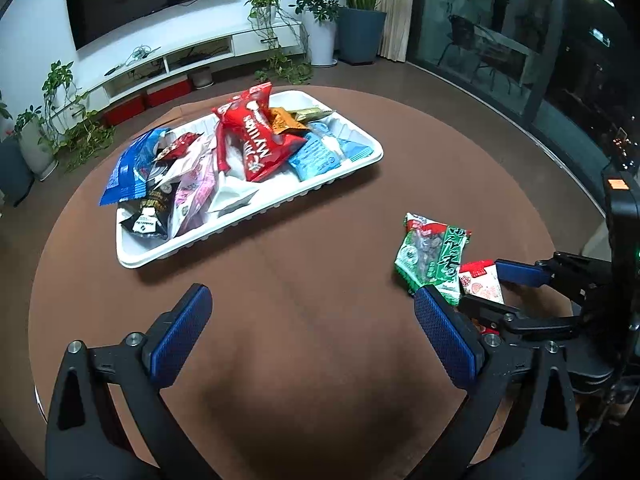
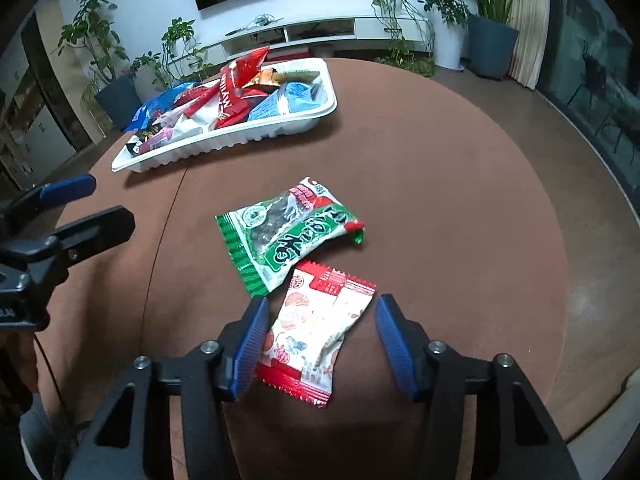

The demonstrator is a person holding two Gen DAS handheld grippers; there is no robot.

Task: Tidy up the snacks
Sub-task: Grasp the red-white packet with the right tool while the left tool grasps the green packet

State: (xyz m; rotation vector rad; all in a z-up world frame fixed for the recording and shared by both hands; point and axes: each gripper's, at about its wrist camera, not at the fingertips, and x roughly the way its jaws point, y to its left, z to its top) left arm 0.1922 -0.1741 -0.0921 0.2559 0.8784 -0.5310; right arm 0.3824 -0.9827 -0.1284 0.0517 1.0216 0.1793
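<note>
- My right gripper point(image 2: 318, 340) straddles the red-and-white packet point(image 2: 316, 336), jaws apart; its left pad sits at the wrapper's edge, the right one clear of it, so nothing is gripped yet
- My left gripper point(image 1: 312, 336) hangs wide open over bare table point(image 1: 320, 248), holding nothing
- The green packet point(image 2: 288, 236) lies just beyond, touching the red one
- The white tray point(image 1: 248, 216), well apart, already holds the other snacks, so I judge these two belong there

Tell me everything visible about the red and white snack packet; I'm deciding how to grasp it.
The red and white snack packet is a glossy, crinkled pillow pack with red crimped ends and printed pictures. It lies flat on the brown table, touching the green packet, between the right gripper pads, which are not pressing it.
</note>
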